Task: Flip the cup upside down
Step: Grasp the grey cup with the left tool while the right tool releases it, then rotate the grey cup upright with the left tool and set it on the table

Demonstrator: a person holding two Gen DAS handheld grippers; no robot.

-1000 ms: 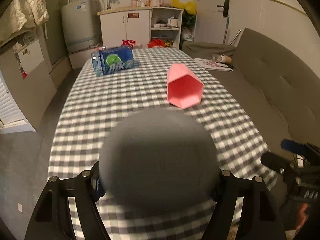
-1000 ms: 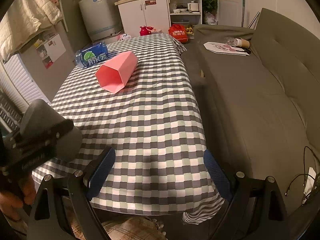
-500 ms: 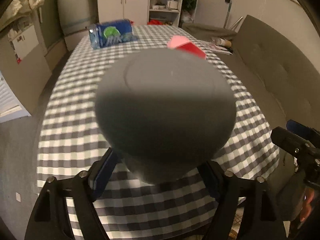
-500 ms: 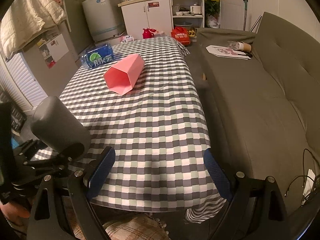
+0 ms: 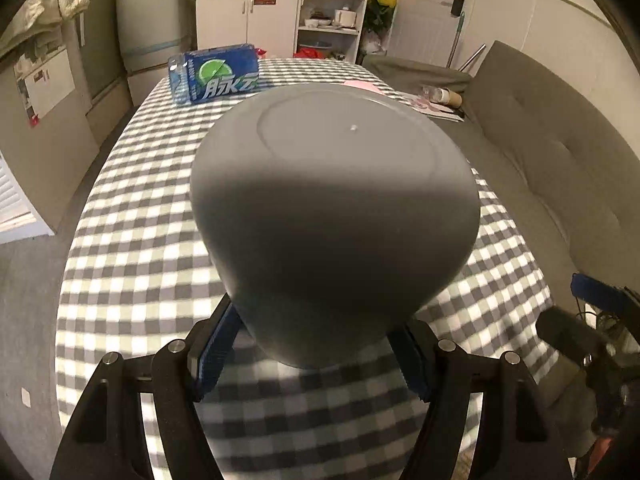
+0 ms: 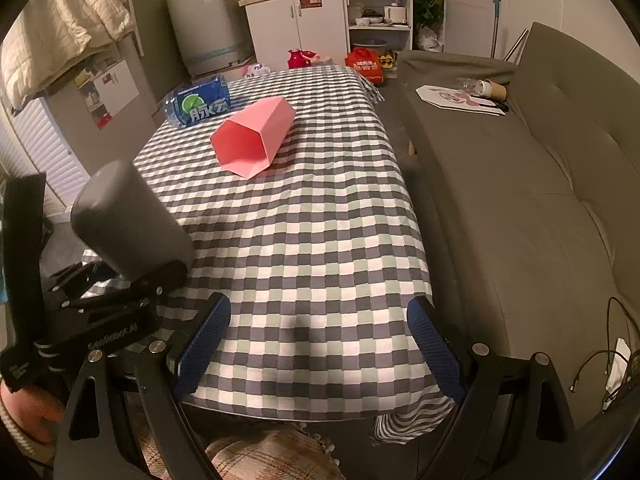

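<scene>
My left gripper (image 5: 316,354) is shut on a dark grey cup (image 5: 334,216), held above the near left part of the checked table (image 6: 320,248). The cup's closed base points up and away from me. In the right wrist view the grey cup (image 6: 128,220) shows tilted at the left, held in the left gripper (image 6: 132,280). My right gripper (image 6: 318,344) is open and empty above the table's near edge. A pink hexagonal cup (image 6: 254,140) lies on its side mid-table, mouth toward me; the grey cup hides most of it in the left wrist view.
A blue shrink-wrapped pack of bottles (image 6: 198,100) lies at the table's far left, also in the left wrist view (image 5: 216,74). A grey sofa (image 6: 520,184) runs along the table's right side. White cabinets and a fridge stand beyond the table.
The left gripper has tilted the grey cup further, so its base now faces more upward, and it now hides nearly all of the pink cup. The right gripper stays open and has drawn back slightly.
</scene>
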